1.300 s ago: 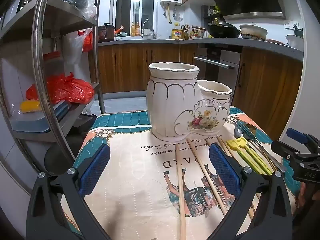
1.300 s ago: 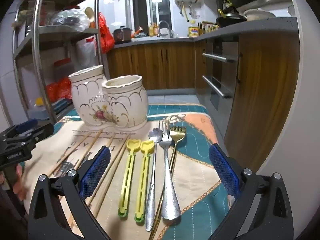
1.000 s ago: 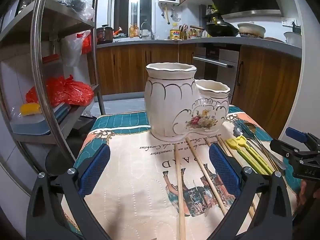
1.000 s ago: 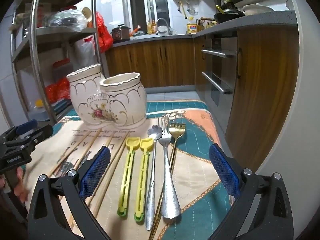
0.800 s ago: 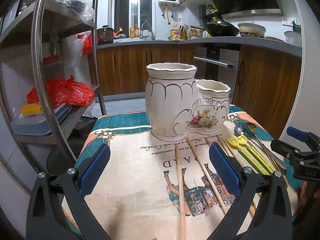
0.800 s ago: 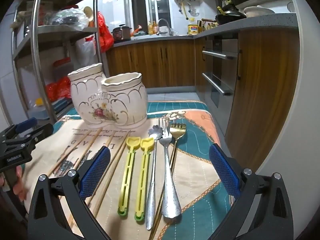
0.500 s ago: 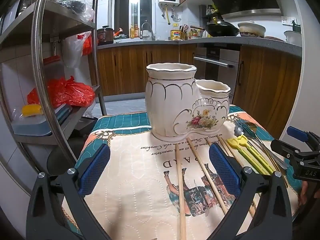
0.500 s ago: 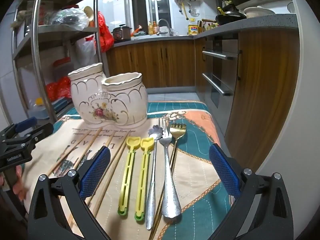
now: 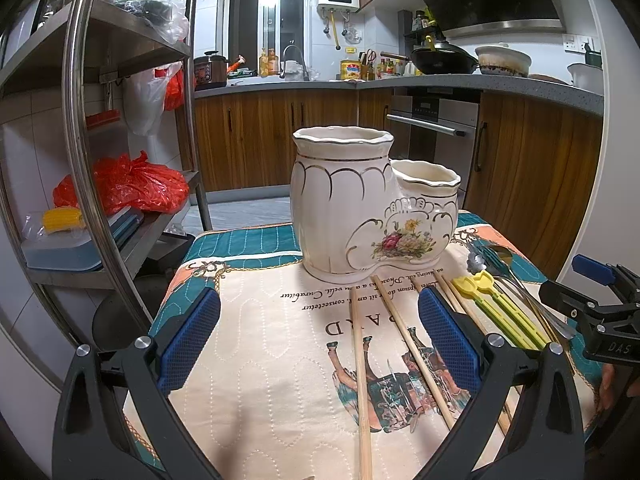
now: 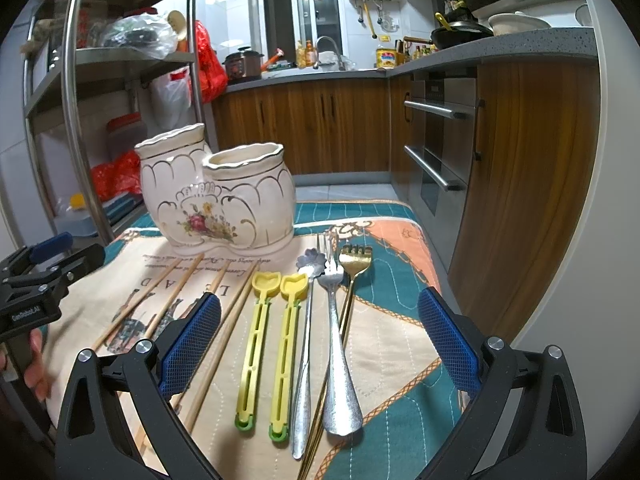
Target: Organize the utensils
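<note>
Left wrist view: left gripper [image 9: 318, 336] gapes wide and empty above bare cloth [image 9: 256, 360], two chopsticks [image 9: 362, 376] lying between its pads. Right gripper [image 10: 318, 340], equally wide and empty, hovers over yellow tools [image 10: 270, 344], spoon [image 10: 304, 344] and forks [image 10: 338, 340]. Farther off stands the holder [image 10: 218, 200]; nothing shows above its two rims, and open cloth runs right to the table edge.
</note>
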Available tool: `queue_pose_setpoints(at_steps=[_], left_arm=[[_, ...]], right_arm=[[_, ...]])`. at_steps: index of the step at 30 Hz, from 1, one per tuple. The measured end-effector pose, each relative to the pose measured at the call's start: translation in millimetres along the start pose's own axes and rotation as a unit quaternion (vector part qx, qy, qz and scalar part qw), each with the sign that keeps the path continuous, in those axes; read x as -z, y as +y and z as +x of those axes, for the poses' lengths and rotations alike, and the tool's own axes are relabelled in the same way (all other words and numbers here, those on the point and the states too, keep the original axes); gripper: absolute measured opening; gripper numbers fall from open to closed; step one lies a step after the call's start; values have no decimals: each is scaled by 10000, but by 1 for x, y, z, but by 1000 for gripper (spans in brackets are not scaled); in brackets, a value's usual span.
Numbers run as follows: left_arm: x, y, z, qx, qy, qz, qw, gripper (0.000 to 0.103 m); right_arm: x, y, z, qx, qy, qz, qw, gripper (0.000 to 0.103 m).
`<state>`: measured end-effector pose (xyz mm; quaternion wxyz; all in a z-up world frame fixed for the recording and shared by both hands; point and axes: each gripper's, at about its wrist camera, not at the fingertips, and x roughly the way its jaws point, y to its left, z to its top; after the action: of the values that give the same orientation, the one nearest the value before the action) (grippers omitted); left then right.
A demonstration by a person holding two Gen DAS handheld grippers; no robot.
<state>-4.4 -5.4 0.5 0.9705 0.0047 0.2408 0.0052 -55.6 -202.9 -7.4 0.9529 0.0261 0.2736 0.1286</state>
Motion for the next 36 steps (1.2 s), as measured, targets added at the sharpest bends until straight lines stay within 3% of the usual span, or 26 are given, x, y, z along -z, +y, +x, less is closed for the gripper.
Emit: queue_pose_setpoints(at_steps=[36], left_arm=[[0,0,1,4,11,-3,10000,98]], right_arm=[[-1,2,1,10,33,-3,10000,98]])
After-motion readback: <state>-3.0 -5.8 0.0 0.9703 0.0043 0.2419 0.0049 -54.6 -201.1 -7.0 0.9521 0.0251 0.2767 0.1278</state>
